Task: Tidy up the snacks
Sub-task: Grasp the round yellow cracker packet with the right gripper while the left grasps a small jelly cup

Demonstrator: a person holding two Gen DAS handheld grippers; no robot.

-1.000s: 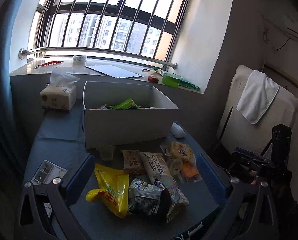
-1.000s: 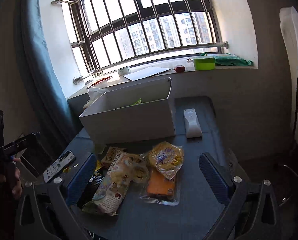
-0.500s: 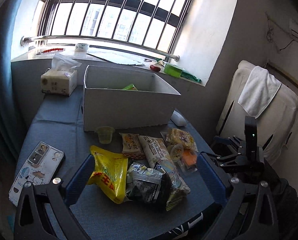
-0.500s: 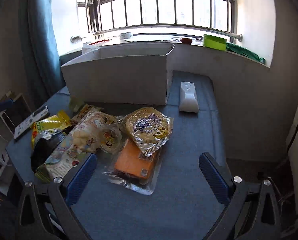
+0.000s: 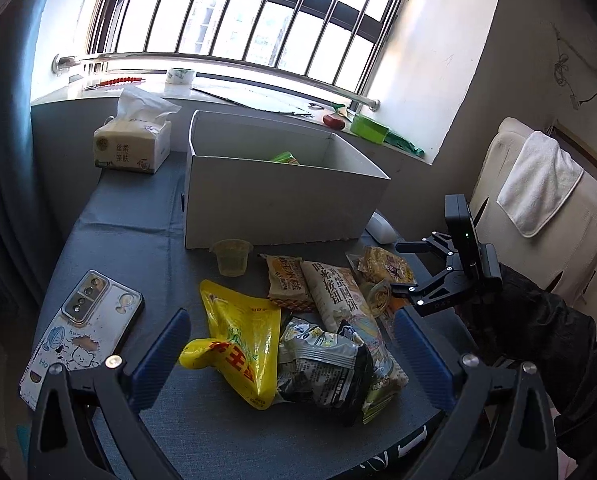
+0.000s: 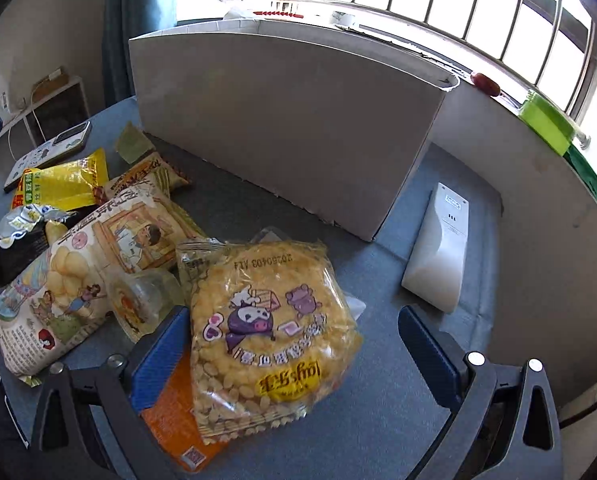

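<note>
Both claws stand wide with nothing between their pads. Left claw (image 5: pixel 290 356) hangs over the near end of the snack heap, above a yellow bag (image 5: pixel 240 344) and a crumpled black-and-silver bag (image 5: pixel 326 364). Right claw (image 6: pixel 294 348) sits low over a clear packet of yellow puffs (image 6: pixel 270 328), its left pad just beside the packet's edge; whether it touches I cannot tell.

Under the puffs an orange packet (image 6: pixel 170 412) shows only at one corner, the rest covered. A small clear cup (image 6: pixel 142 300) lies half tucked between the puffs and a long illustrated bag (image 6: pixel 82 276); its contents are hard to make out. The black-and-silver bag is cut off at the left edge of the right wrist view.

All these snacks lie on the blue-covered bench (image 5: pixel 122 248), in front of an open white box (image 5: pixel 274 200). Only a green wrapper (image 5: pixel 284 157) peeks above the box's near wall; anything else inside is hidden. From the right wrist the box interior cannot be seen at all.

An empty-looking plastic cup (image 5: pixel 231 256) stands just before the box. A phone (image 5: pixel 86 328) lies left of the heap, a white remote (image 6: pixel 438 256) right of the box, a tissue pack (image 5: pixel 132 148) behind.
</note>
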